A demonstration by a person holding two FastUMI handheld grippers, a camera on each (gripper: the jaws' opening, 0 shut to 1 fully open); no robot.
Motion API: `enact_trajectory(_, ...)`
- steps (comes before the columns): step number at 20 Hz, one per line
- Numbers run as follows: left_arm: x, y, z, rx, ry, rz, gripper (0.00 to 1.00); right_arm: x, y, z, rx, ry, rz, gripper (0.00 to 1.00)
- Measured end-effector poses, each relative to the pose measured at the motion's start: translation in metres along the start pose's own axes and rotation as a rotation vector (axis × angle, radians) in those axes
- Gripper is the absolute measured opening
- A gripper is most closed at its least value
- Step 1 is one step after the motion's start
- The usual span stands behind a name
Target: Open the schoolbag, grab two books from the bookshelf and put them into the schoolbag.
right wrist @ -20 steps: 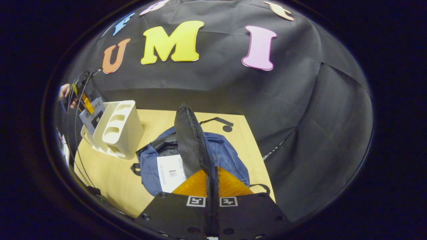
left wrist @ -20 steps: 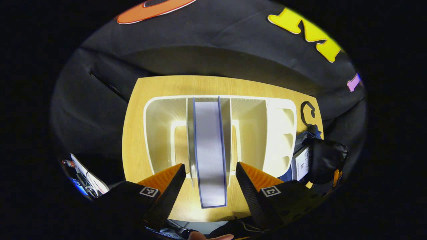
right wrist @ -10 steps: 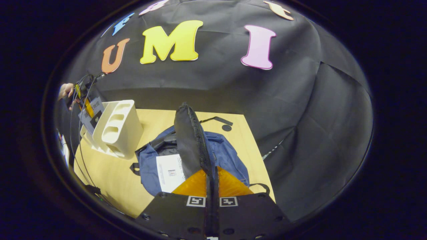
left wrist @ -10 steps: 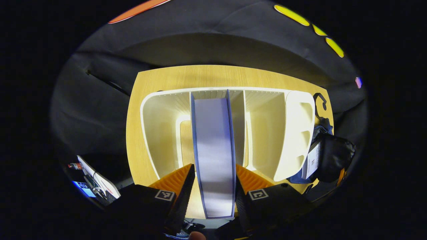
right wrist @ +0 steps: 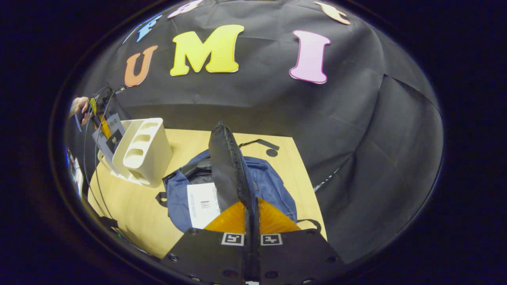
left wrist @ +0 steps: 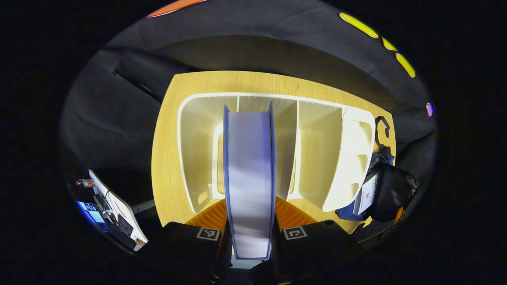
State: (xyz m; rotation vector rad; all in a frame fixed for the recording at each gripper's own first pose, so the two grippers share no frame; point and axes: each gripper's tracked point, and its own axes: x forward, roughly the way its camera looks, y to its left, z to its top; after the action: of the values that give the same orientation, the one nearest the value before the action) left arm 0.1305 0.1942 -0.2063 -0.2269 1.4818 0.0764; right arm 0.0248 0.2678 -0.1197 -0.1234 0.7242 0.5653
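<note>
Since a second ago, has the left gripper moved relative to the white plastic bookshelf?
Yes. The left gripper moved closer to the white bookshelf and closed on the blue-edged book.

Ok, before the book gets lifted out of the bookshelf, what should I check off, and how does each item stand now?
1. Left gripper jaws closed on the book, one on each cover: ok.
2. Book stands free in its slot of the white bookshelf, nothing beside it: ok.
3. Right gripper pinches the schoolbag flap and holds it raised: ok.
4. Schoolbag mouth open, a first book already inside: ok.
5. Room in the schoolbag for a second book: cannot tell.
</note>
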Motion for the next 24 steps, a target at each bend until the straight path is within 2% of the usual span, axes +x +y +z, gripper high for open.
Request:
enact_trajectory(1,-0.008,-0.001,-0.004,-0.001,-0.011,-0.004,0.47,-0.001,0.0,0.001,-0.001,-0.003,0.004,0.01)
enact_trajectory(2,-0.016,-0.001,-0.006,-0.003,-0.02,-0.011,0.43,-0.002,0.0,0.0,-0.002,-0.005,0.01,0.01)
enact_trajectory(7,-0.058,0.002,-0.036,-0.022,-0.079,-0.047,0.42,-0.006,0.003,-0.002,-0.015,-0.019,0.039,0.0)
enact_trajectory(8,-0.07,0.004,-0.045,-0.021,-0.094,-0.056,0.45,-0.007,0.004,-0.002,-0.021,-0.021,0.046,0.0)
enact_trajectory(10,-0.094,0.006,-0.063,-0.028,-0.135,-0.071,0.41,-0.008,0.004,-0.003,-0.033,-0.025,0.058,0.01)
enact_trajectory(13,-0.124,0.003,-0.092,-0.055,-0.196,-0.118,0.44,-0.011,0.004,-0.004,-0.045,-0.027,0.07,0.0)
enact_trajectory(14,-0.132,-0.001,-0.103,-0.069,-0.214,-0.144,0.41,-0.012,0.004,-0.005,-0.047,-0.027,0.073,0.0)
enact_trajectory(18,-0.154,-0.025,-0.131,-0.108,-0.293,-0.271,0.41,-0.016,0.005,-0.007,-0.051,-0.026,0.08,0.0)
enact_trajectory(24,-0.155,-0.083,-0.153,-0.227,-0.309,-0.544,0.4,-0.022,0.01,-0.009,-0.075,-0.024,0.077,0.0)
